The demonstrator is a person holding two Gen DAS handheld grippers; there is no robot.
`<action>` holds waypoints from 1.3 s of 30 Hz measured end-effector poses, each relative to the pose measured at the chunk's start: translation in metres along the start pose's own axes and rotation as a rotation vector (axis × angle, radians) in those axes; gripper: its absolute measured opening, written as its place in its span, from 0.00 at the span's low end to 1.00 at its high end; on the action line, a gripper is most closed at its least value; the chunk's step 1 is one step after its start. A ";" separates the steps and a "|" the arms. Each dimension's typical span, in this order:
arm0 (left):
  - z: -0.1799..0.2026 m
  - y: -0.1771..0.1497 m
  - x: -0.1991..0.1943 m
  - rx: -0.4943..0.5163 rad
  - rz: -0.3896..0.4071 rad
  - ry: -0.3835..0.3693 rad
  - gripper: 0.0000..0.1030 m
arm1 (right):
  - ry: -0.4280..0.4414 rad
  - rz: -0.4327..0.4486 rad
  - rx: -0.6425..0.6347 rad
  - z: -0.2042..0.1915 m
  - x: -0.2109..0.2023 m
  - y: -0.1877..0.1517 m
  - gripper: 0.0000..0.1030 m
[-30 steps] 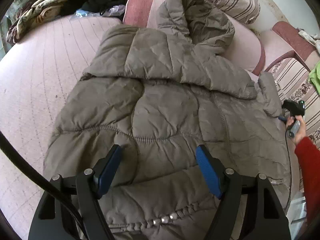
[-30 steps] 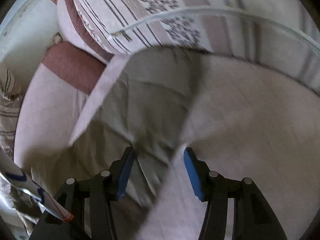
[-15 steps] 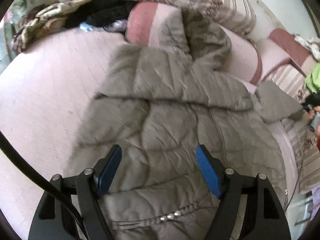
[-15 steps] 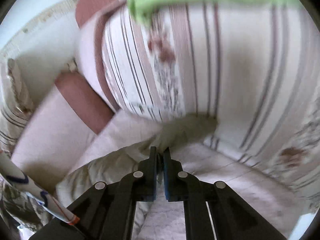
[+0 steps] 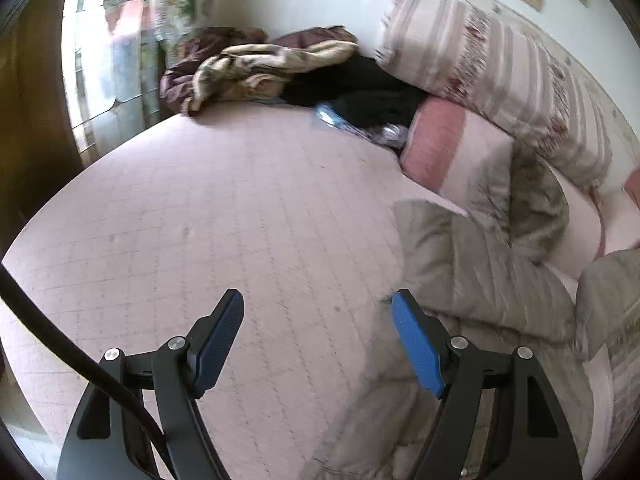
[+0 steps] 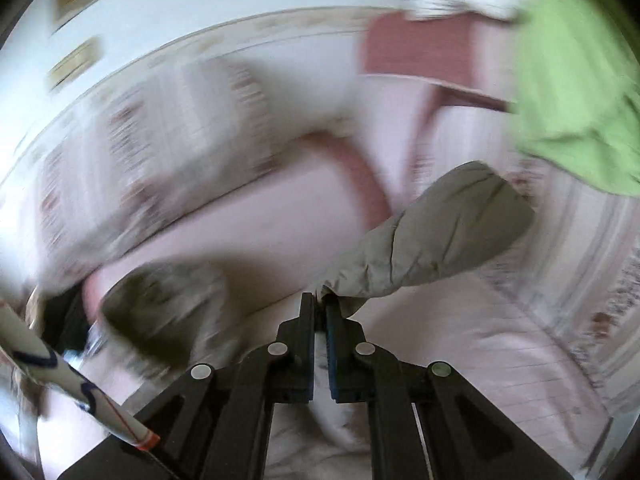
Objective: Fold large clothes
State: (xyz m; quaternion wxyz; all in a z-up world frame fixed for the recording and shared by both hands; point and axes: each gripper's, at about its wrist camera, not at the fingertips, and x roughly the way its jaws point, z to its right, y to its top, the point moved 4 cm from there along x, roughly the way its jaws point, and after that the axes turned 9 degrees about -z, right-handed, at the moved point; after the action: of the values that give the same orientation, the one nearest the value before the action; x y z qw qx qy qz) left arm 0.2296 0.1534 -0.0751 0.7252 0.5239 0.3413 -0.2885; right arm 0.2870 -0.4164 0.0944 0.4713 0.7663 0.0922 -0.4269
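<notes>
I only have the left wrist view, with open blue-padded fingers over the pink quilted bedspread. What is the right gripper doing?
Observer: The right gripper is shut on the sleeve of the grey-brown quilted puffer jacket.
Operator: Is that sleeve lying flat?
Observer: No, it sticks up and away from the jaws, off the bed.
Operator: Anything near it?
Observer: A bright green cloth hangs at the upper right, apart from the sleeve.

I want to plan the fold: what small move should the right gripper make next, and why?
Probably carry the sleeve across onto the grey-brown padded jacket and lay it flat: the right gripper is shut on the sleeve, which hangs lifted above the pink quilted bed cover.
</notes>
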 end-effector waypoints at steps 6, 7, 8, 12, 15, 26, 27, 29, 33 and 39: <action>-0.020 0.005 0.003 -0.054 -0.015 -0.009 0.73 | 0.166 -0.155 -0.243 -0.142 0.046 -0.090 0.05; -0.022 0.006 0.003 -0.059 -0.014 -0.011 0.73 | 0.177 -0.185 -0.284 -0.162 0.057 -0.109 0.04; -0.025 0.007 0.003 -0.065 -0.012 -0.011 0.73 | 0.182 -0.210 -0.315 -0.178 0.068 -0.127 0.04; -0.031 0.009 0.004 -0.077 -0.015 -0.009 0.73 | 0.196 -0.313 -0.383 -0.214 0.107 -0.187 0.05; -0.032 0.008 0.004 -0.072 -0.015 -0.010 0.73 | 0.208 -0.383 -0.421 -0.221 0.135 -0.217 0.05; -0.030 0.004 0.009 -0.072 -0.038 -0.004 0.73 | 0.220 -0.406 -0.523 -0.211 0.119 -0.245 0.28; -0.030 0.004 0.009 -0.072 -0.040 -0.003 0.73 | 0.229 -0.395 -0.525 -0.212 0.115 -0.241 0.31; -0.029 0.003 0.010 -0.069 -0.045 0.002 0.73 | 0.250 -0.381 -0.520 -0.215 0.104 -0.236 0.31; -0.026 0.001 0.012 -0.058 -0.050 0.007 0.73 | 0.224 -0.332 -0.499 -0.220 0.101 -0.225 0.31; -0.026 0.001 0.016 -0.048 -0.059 0.015 0.73 | 0.202 -0.381 -0.362 -0.232 0.143 -0.219 0.31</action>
State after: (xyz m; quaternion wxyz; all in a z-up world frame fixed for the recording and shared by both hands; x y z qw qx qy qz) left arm 0.2348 0.1775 -0.0926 0.7261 0.4980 0.3690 -0.2976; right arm 0.3883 -0.1501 -0.1084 0.5002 0.6773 0.3556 -0.4058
